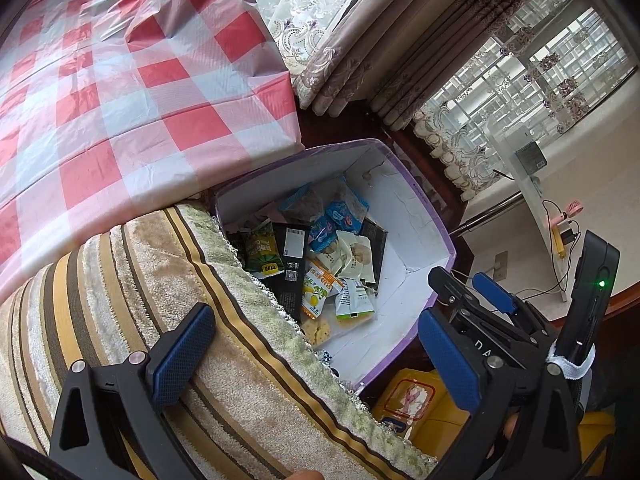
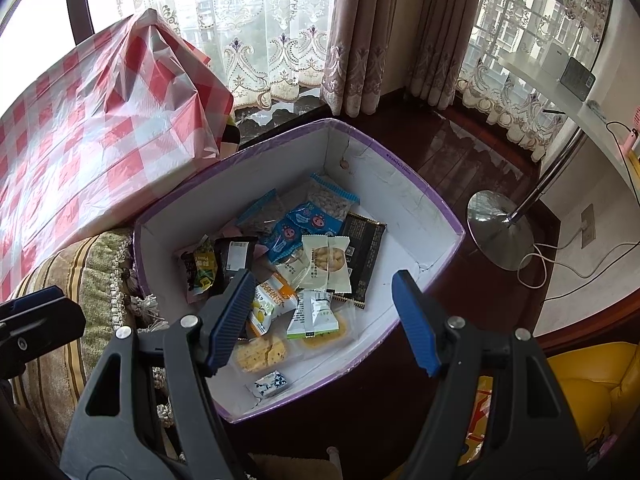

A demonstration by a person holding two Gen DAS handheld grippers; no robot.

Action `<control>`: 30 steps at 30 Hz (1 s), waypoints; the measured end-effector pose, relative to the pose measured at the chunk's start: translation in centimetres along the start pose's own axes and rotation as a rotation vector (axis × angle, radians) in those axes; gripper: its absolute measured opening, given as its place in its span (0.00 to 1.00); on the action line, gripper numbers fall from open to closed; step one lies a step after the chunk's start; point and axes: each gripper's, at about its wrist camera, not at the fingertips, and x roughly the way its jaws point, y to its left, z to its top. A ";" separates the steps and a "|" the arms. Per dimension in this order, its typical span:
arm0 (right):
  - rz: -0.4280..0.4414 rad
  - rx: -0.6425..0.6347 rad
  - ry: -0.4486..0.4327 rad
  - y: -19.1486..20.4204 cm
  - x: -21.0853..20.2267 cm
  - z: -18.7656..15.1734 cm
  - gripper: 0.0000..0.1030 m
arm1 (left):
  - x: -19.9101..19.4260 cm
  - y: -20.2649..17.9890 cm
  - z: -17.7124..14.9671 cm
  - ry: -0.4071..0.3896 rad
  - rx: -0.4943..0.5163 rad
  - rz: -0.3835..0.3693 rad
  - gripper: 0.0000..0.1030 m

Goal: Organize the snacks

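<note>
You held two hand-held grippers, left (image 1: 312,354) and right (image 2: 326,314), both spread wide and holding nothing. One box (image 2: 400,184) sat on the floor beside the cushion (image 1: 120,320), holding roughly a dozen snacks (image 2: 326,258), including two blue packets (image 2: 304,224).

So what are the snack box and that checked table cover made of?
Snack box: probably cardboard, matte white inside with purple edging; its walls show creases and a folded corner seam. Checked table cover: likely thin plastic sheeting, since it looks glossy and slightly see-through and crinkles into sharp folds.
</note>
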 end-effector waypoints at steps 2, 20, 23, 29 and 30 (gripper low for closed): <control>-0.001 0.000 -0.001 0.0 0.0 0.0 0.72 | 0.0 0.0 0.0 0.000 -0.001 0.000 0.99; 0.002 0.003 0.002 0.0 0.0 0.0 0.72 | 0.0 0.0 0.0 0.000 0.001 0.000 0.99; 0.002 0.002 0.001 -0.1 0.0 0.0 0.72 | 0.0 0.0 0.0 0.000 0.001 0.000 0.99; 0.000 0.010 0.004 -0.1 0.0 -0.2 0.72 | 0.0 0.0 0.0 0.000 0.001 0.000 0.99; 0.000 0.011 0.004 -0.1 0.0 -0.2 0.72 | 0.0 0.1 0.0 0.000 0.001 0.000 0.99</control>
